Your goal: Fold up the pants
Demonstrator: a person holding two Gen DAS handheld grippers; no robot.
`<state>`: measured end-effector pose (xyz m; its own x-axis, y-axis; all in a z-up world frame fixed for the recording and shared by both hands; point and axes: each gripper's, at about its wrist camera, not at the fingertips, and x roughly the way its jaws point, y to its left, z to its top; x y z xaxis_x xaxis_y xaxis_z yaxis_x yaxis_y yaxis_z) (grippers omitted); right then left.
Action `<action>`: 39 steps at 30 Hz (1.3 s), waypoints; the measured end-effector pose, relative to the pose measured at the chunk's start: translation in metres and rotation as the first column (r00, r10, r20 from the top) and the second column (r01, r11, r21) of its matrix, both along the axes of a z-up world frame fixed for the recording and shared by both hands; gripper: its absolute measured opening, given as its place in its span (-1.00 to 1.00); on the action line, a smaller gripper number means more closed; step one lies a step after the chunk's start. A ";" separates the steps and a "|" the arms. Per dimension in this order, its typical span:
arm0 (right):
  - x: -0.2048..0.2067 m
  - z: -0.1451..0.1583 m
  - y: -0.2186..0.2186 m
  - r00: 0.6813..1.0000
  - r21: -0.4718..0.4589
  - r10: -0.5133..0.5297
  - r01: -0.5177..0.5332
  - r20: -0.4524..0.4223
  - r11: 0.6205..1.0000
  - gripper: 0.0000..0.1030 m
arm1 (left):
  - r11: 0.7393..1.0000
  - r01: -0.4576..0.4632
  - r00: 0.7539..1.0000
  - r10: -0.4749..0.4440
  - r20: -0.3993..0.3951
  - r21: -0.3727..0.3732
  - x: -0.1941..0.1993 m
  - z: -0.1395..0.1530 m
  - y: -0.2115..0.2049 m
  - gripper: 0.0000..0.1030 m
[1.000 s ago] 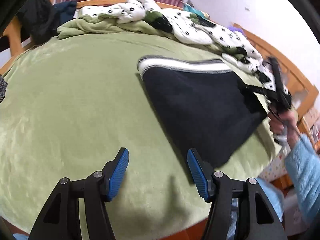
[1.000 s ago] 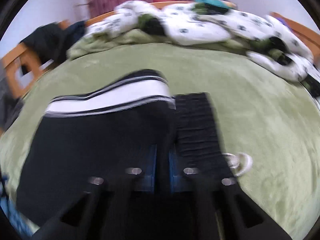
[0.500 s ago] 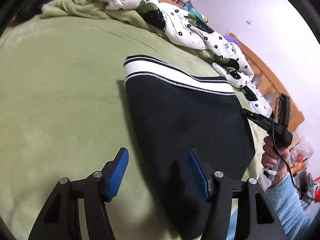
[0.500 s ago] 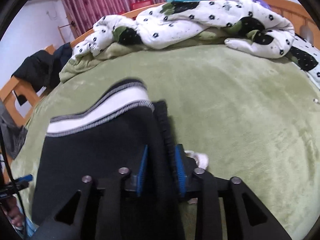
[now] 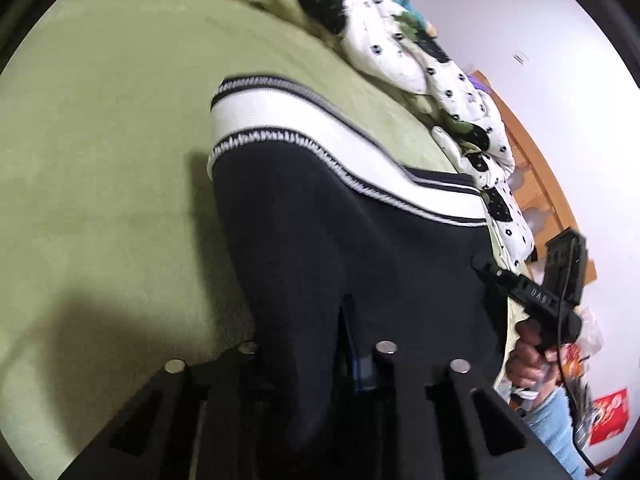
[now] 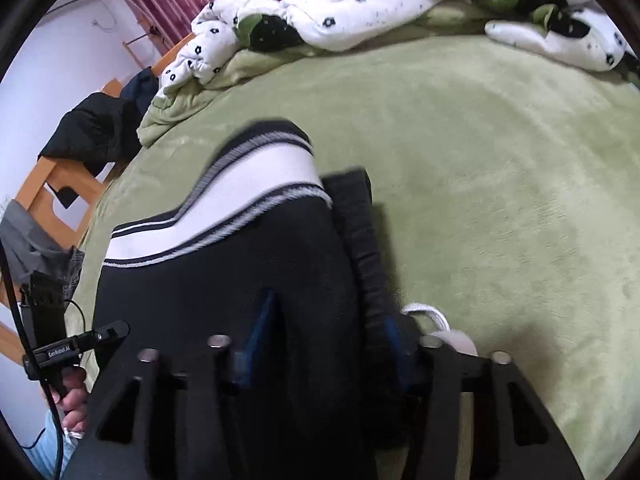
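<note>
Both grippers grasp the near edge of the black pants (image 5: 360, 248), which lie on the green bed (image 5: 100, 160) with their white-striped waistband (image 5: 280, 128) toward the rumpled quilt (image 6: 360, 12) at the bed's far edge. The left gripper (image 5: 308, 340) and right gripper (image 6: 324, 344) are each clenched on dark cloth. The fold appears under way; next, likely, carrying the held edge evenly toward the waistband.
</note>
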<state>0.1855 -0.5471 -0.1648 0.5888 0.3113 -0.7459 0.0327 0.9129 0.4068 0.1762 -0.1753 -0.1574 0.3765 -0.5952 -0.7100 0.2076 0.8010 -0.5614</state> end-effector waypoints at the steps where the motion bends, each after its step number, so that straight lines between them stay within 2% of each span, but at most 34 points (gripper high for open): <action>1: -0.004 0.008 0.001 1.000 0.035 -0.011 0.010 0.006 0.999 -0.50 | 1.000 0.003 1.000 -0.003 0.005 -0.016 -0.001 0.006 0.004 -0.68; 2: -0.010 0.019 0.004 1.000 0.077 -0.023 0.022 0.017 0.997 -0.55 | 0.999 0.008 1.000 -0.008 0.004 -0.038 -0.001 0.011 0.009 -0.77; 4: -0.018 0.036 0.023 0.999 0.046 -0.025 0.023 0.043 0.999 -0.57 | 0.995 0.012 1.000 -0.012 -0.004 -0.101 -0.003 0.024 0.030 -0.78; 6: -0.024 0.049 0.046 0.998 0.070 -0.003 -0.001 0.064 0.998 -0.59 | 0.995 -0.007 1.000 0.008 0.011 -0.099 -0.007 0.035 0.053 -0.79; 10: -0.025 0.057 0.099 0.994 0.174 0.065 -0.080 0.089 0.982 -0.60 | 0.997 -0.073 0.992 0.070 0.100 0.022 -0.016 0.066 0.120 -0.79; 13: -0.016 0.050 0.148 0.987 0.254 0.120 -0.144 0.107 0.956 -0.61 | 0.989 -0.103 0.992 0.094 0.090 0.104 -0.010 0.075 0.168 -0.78; 15: -0.008 0.037 0.171 0.988 0.257 0.121 -0.142 0.096 0.956 -0.61 | 0.980 -0.110 0.992 0.099 0.076 0.164 -0.005 0.066 0.184 -0.72; 16: -0.006 0.032 0.176 0.990 0.240 0.108 -0.127 0.091 0.962 -0.60 | 0.974 -0.107 0.994 0.100 0.046 0.199 -0.002 0.053 0.191 -0.59; 18: -0.005 0.017 0.180 0.993 0.104 0.071 -0.081 0.098 0.991 -0.54 | 0.968 -0.097 0.994 0.104 -0.017 0.229 0.003 0.027 0.193 -0.41; 19: -0.004 0.008 0.178 0.994 0.059 0.072 -0.077 0.087 0.995 -0.54 | 0.960 -0.089 0.994 0.102 -0.037 0.264 0.002 0.013 0.190 -0.26; 20: -0.006 0.004 0.174 0.994 0.062 0.067 -0.072 0.083 0.995 -0.50 | 0.958 -0.080 0.996 0.088 -0.016 0.277 -0.003 0.005 0.186 -0.01; 21: -0.009 0.002 0.169 0.994 0.074 0.066 -0.072 0.084 0.995 -0.50 | 0.959 -0.076 0.997 0.078 0.002 0.274 -0.007 0.003 0.184 0.05; 23: -0.009 0.011 0.172 0.995 0.018 0.083 -0.084 0.061 0.996 -0.47 | 0.957 -0.066 0.997 0.054 0.047 0.284 -0.020 0.001 0.178 0.10; 25: -0.009 0.030 0.182 0.993 -0.116 0.108 -0.102 0.047 0.988 -0.39 | 0.943 -0.070 0.996 0.046 0.080 0.324 -0.028 0.009 0.177 0.10; 27: -0.008 0.048 0.190 0.992 -0.197 0.106 -0.091 0.071 0.976 -0.38 | 0.933 -0.097 0.992 0.063 0.109 0.347 -0.028 0.022 0.180 0.10; 29: -0.003 0.066 0.193 0.984 -0.206 0.100 -0.069 0.145 0.976 -0.36 | 0.923 -0.125 0.984 0.069 0.164 0.365 -0.028 0.037 0.183 0.10; 30: 0.003 0.070 0.194 0.981 -0.192 0.100 -0.067 0.164 0.979 -0.23 | 0.917 -0.135 0.979 0.067 0.191 0.376 -0.024 0.045 0.181 0.10; 32: 0.023 0.070 0.198 0.983 -0.179 0.087 -0.057 0.165 0.982 0.07 | 0.913 -0.152 0.973 0.071 0.218 0.379 -0.012 0.059 0.180 0.10; 33: 0.038 0.063 0.201 0.987 -0.178 0.078 -0.053 0.137 0.983 0.06 | 0.915 -0.153 0.973 0.073 0.219 0.374 -0.008 0.062 0.180 0.10; 34: 0.053 0.052 0.204 0.994 -0.167 0.070 -0.054 0.087 0.984 -0.01 | 0.917 -0.160 0.973 0.083 0.217 0.365 0.001 0.066 0.179 0.10; 35: 0.064 0.043 0.210 0.995 -0.147 0.080 -0.070 0.067 0.987 -0.38 | 0.918 -0.163 0.972 0.087 0.217 0.362 0.003 0.067 0.180 0.10; 36: 0.066 0.044 0.212 0.991 -0.169 0.097 -0.080 0.094 0.982 -0.47 | 0.919 -0.163 0.972 0.087 0.220 0.360 0.006 0.069 0.180 0.10; 37: 0.060 0.052 0.205 0.983 -0.153 0.119 -0.097 0.139 0.983 -0.62 | 0.916 -0.160 0.970 0.078 0.228 0.367 0.010 0.073 0.179 0.10; 39: 0.048 0.063 0.179 0.981 0.009 0.093 -0.095 0.171 0.995 -0.70 | 0.912 -0.160 0.966 0.065 0.251 0.379 0.004 0.077 0.182 0.10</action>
